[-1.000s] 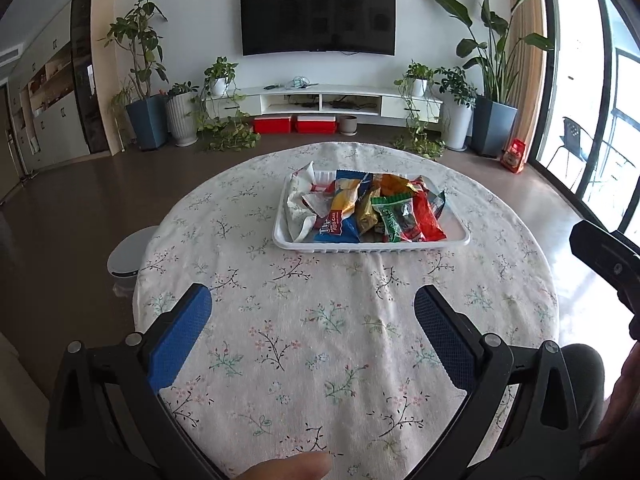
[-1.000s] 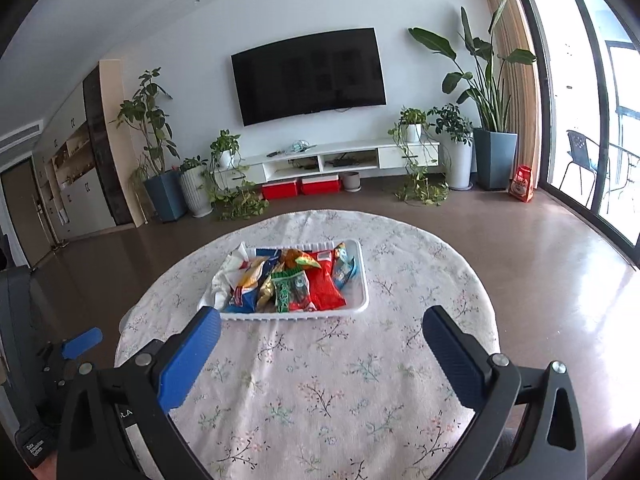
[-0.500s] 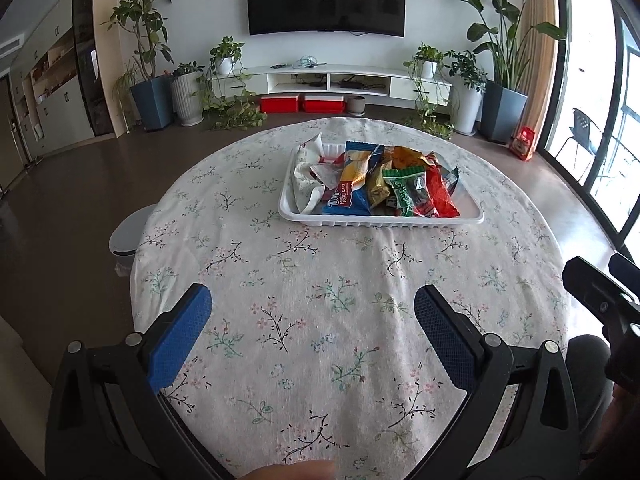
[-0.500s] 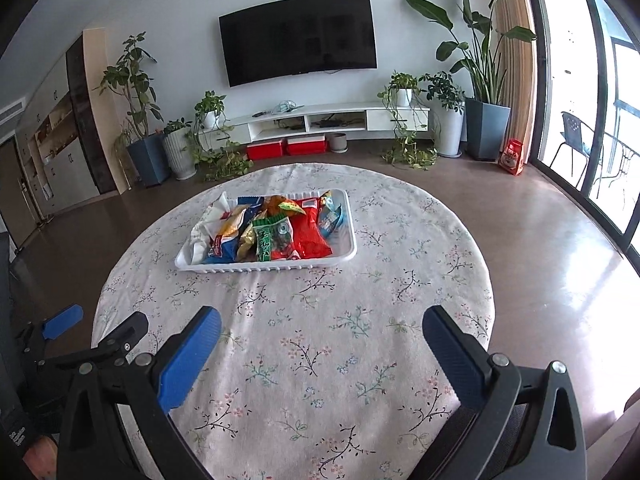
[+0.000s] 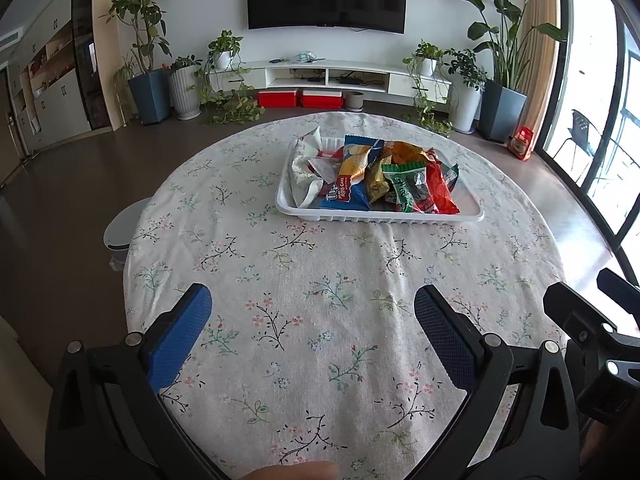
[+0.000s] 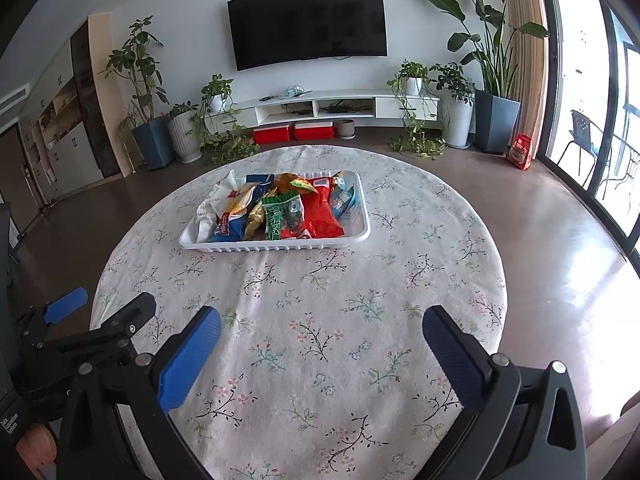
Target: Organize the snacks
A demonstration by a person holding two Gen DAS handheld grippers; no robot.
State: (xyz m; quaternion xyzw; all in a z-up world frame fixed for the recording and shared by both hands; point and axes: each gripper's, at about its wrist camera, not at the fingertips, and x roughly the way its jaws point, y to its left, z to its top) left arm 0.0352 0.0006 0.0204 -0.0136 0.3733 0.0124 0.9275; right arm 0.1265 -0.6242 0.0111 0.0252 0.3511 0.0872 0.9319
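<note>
Over the last second both cameras have tipped downward and drawn a little nearer the table: the white tray (image 5: 378,216) now sits lower and larger in each view, and the wall-mounted television (image 6: 307,24) has slid toward the top edge. The left gripper (image 5: 312,312) and the right gripper (image 6: 322,330) both hover over the near part of the table with jaws spread wide and nothing between the blue pads. The snack packets (image 6: 280,210) lie heaped together inside the tray, overlapping, none on the cloth outside it; the pile has not shifted across the interval. Judgement: this arrangement fits either packets gathered into the tray or a heap awaiting sorting, and the approach of both grippers does not settle which. The surface is a round table (image 5: 280,288) under a pale floral cloth, with a few soft creases near the tray. The room beyond holds a low white media unit, potted plants, a dark polished floor and glazed doors at the right.
</note>
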